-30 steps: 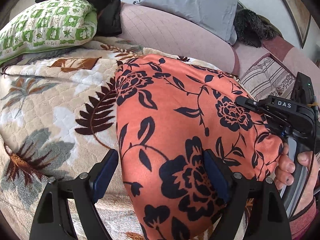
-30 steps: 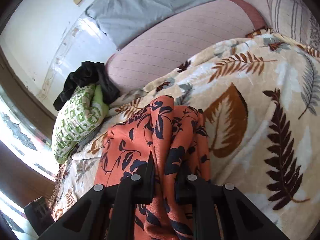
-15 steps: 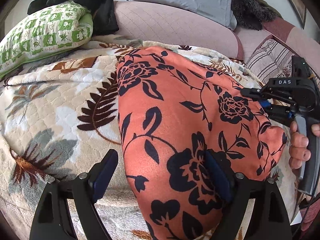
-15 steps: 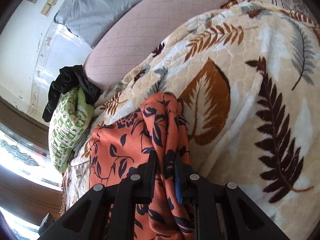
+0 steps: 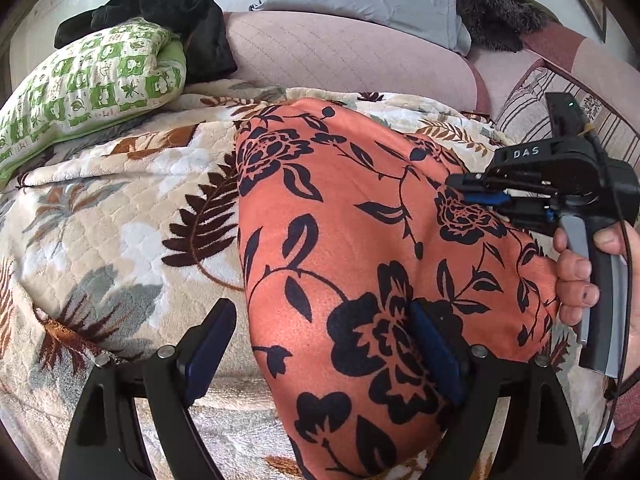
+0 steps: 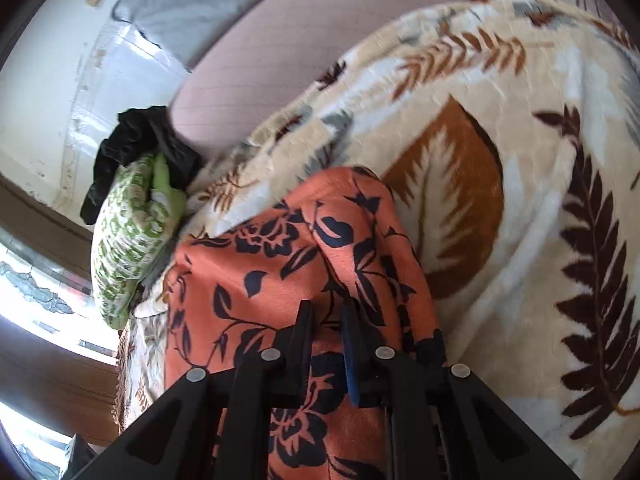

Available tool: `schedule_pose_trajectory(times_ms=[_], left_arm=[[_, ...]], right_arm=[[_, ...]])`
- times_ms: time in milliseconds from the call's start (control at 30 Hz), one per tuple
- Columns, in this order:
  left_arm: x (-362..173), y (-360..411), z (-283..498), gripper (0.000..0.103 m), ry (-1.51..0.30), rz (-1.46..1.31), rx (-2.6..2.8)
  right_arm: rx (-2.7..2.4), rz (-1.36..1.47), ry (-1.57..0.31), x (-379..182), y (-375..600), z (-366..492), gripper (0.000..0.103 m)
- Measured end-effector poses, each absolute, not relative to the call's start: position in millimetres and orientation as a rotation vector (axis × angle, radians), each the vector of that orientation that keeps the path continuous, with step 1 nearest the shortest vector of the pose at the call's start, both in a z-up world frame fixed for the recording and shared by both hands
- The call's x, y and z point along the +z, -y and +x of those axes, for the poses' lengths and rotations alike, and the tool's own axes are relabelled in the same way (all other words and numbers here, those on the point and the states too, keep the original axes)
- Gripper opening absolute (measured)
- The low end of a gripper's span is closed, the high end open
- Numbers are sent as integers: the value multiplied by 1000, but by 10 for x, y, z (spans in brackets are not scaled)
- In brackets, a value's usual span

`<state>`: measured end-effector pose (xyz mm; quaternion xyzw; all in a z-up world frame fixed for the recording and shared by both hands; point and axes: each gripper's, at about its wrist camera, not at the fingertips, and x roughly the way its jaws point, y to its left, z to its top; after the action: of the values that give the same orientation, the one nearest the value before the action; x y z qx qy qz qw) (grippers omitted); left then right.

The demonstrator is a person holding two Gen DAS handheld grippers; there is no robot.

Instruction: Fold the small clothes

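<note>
A: Where is the orange flowered cloth (image 5: 360, 248)?

B: Spread on a leaf-print blanket (image 5: 120, 208). Its near edge runs between the left gripper's (image 5: 324, 344) wide-apart fingers; only the right-hand finger (image 5: 436, 352) meets the fabric.

A: And the right gripper (image 6: 326, 320)?

B: Nearly closed, pinching a raised fold of the same cloth. A hand (image 5: 580, 276) holds its handle.

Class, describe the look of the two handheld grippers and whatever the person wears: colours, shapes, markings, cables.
The left gripper has black angular arms with silver rivets and dark blue pads. The right gripper matches it; in the left wrist view its black body carries white "DAS" lettering, a blue pad, a grey trigger handle, a small green light and a thin black cable. The hand ends in a reddish sleeve cuff.
</note>
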<state>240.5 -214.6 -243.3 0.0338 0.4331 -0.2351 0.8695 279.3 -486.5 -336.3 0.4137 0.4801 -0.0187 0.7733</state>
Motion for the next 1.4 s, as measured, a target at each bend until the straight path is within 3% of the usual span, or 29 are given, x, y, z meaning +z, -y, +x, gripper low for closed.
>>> schedule_pose_trajectory(times_ms=[500, 600, 700, 800, 1133, 1400], left_arm=[[-2187, 1841, 2557, 88, -893, -70, -483], [-2277, 1792, 2630, 89, -940, -41, -447], [-2424, 1801, 2658, 89, -1026, -38, -459], [-2458, 1843, 2611, 90, -1030, 24, -471], [-2502, 1779, 2619, 94, -1043, -25, -460], [-2515, 1749, 2639, 94, -1061, -63, -473]], right_arm=[[72, 747, -1037, -2578, 4622, 2096, 18], [54, 768, -1099, -2659, 4572, 1911, 18], [3, 723, -1292, -3045, 4442, 1845, 19], [-4, 715, -1297, -3125, 4418, 1791, 18], [104, 680, -1177, -2651, 4182, 2585, 19], [189, 725, -1251, -2986, 3688, 3730, 19]])
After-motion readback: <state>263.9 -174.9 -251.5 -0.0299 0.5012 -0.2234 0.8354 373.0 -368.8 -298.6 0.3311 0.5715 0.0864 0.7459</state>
